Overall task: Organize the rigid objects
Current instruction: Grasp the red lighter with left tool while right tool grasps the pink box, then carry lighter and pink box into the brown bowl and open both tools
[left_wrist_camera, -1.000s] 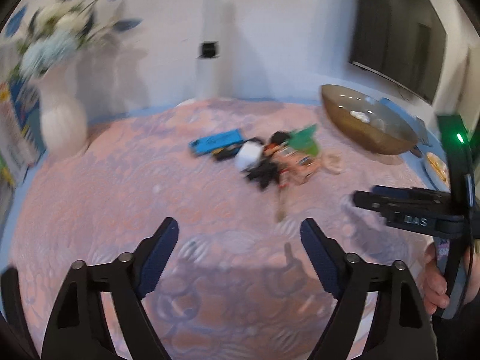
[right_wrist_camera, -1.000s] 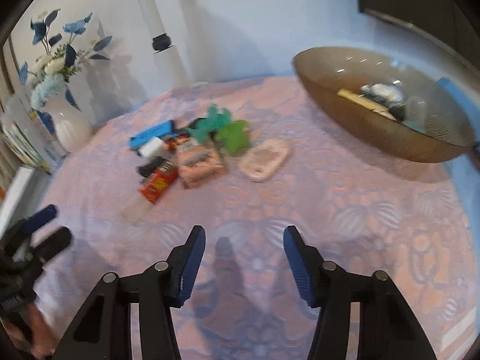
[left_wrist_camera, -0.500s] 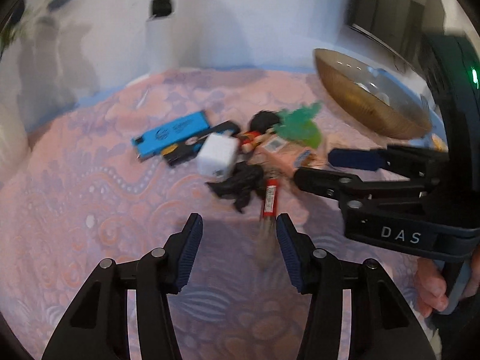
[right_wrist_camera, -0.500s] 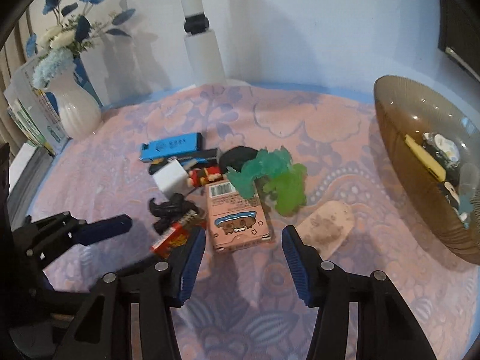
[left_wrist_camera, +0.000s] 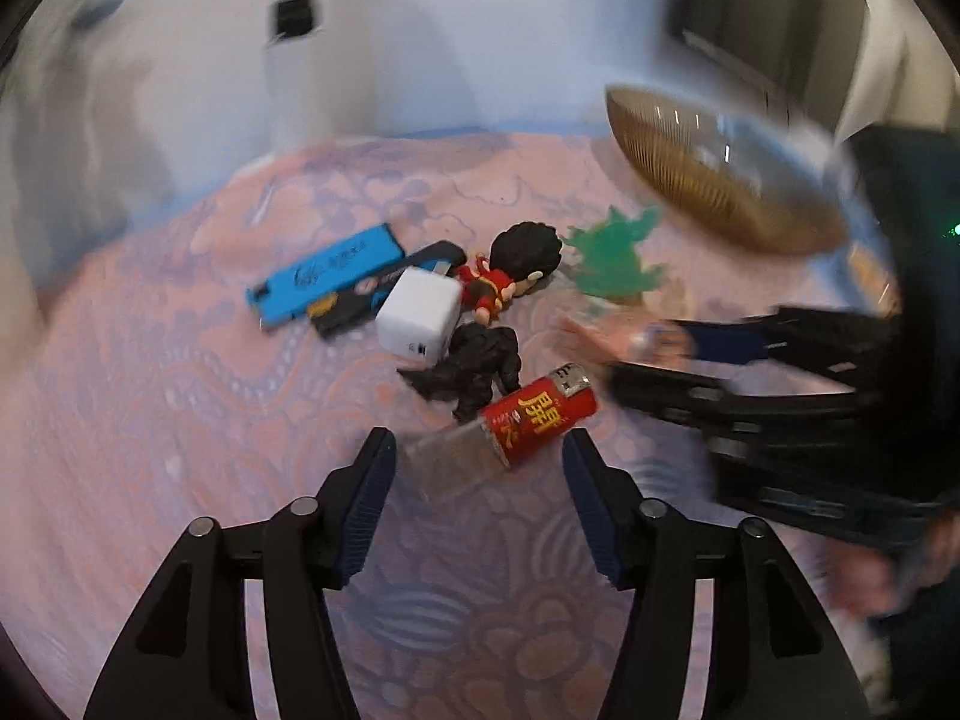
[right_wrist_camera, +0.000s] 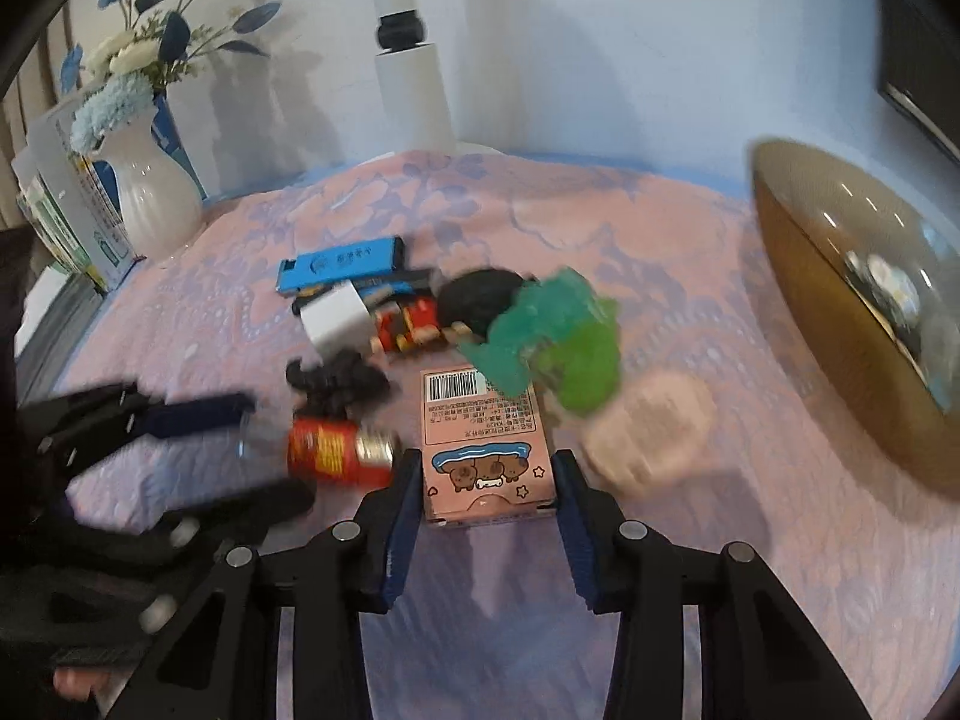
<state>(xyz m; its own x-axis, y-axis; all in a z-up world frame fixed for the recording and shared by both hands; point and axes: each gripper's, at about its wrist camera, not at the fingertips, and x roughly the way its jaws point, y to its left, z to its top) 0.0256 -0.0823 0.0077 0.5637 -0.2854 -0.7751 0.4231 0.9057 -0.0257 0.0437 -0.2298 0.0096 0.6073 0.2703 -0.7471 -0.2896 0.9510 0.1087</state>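
A pile of small objects lies on the pink patterned cloth (right_wrist_camera: 690, 540). My left gripper (left_wrist_camera: 478, 468) has its jaws opening, with the red lighter (left_wrist_camera: 528, 420) lying slantwise between its fingertips and no pad touching it. Just beyond the lighter are a black figure (left_wrist_camera: 474, 360), a white charger cube (left_wrist_camera: 420, 318), a red doll (left_wrist_camera: 498, 282) and a blue flat box (left_wrist_camera: 333, 279). My right gripper (right_wrist_camera: 486, 480) is closing on the pink card box (right_wrist_camera: 480, 420), pads against its two long sides. The lighter (right_wrist_camera: 336, 447) lies left of that box.
A brown glass bowl (right_wrist_camera: 798, 312) with several items stands at the right. Green toys (right_wrist_camera: 552, 336) and a beige oval piece (right_wrist_camera: 648, 426) lie beside the pink box. A white vase (right_wrist_camera: 150, 192) with flowers and some cartons stand at the far left by the wall.
Both grippers came forward and down to the pile. The left jaws narrowed, then widened around the lighter. The right jaws narrowed onto the pink box.
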